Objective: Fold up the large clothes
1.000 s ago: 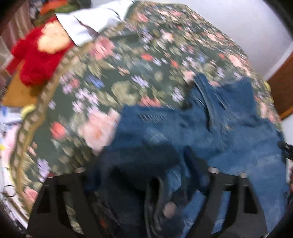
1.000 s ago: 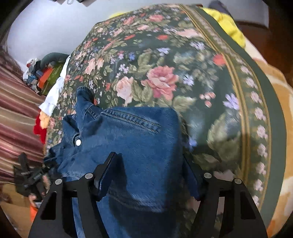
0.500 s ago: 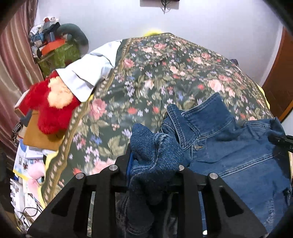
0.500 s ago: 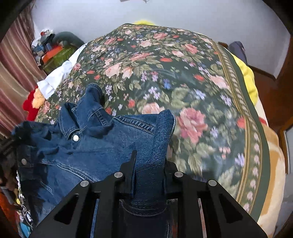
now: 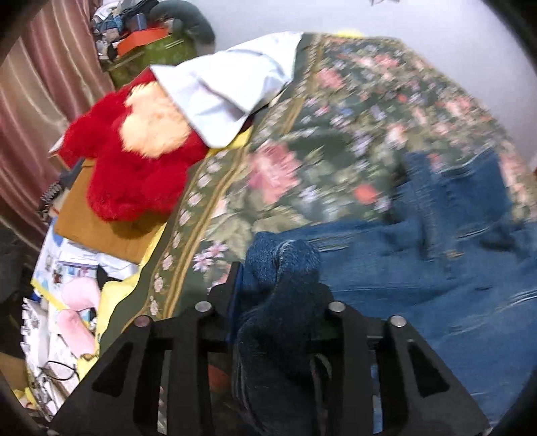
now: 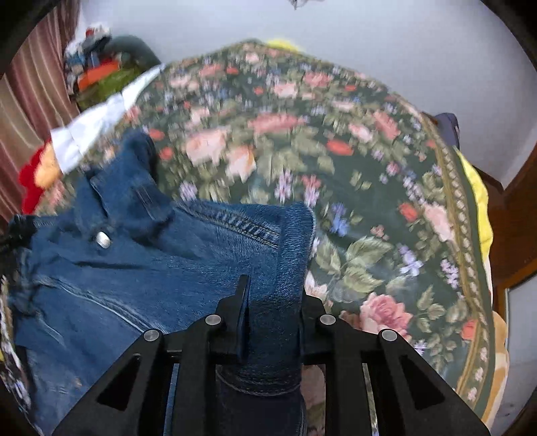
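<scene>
**A:** Left wrist view, from the left: what is shown, and why is it held so?

**B:** Far left, a striped curtain (image 5: 30,100); beside it a red plush toy (image 5: 134,167) lies half under a white cloth (image 5: 228,97) at the edge of the bed (image 5: 302,161), which has a floral cover. At lower centre the left gripper (image 5: 278,295) has a bunched wad of the denim jacket (image 5: 436,268) between its fingers; the jaws are opening slightly, yet the cloth fills the gap and the pads press it. The rest of the jacket spreads across the right of the frame, on the bed.

**A:** And the right wrist view?

**B:** The jacket (image 6: 134,255) fills the lower left, collar and a metal button (image 6: 103,239) up. At lower centre the right gripper (image 6: 272,302) is narrowed tight on a thick fold of the denim. To the right, bare floral cover (image 6: 369,201) runs to the bed's banded border.

**A:** Why two grips?

**B:** Probably to carry both sides of the garment at once, so that it spreads flat for folding.

**A:** The room?

**B:** A plain pale wall (image 6: 335,40) behind the bed; clutter (image 5: 141,26) piled at upper left.
</scene>
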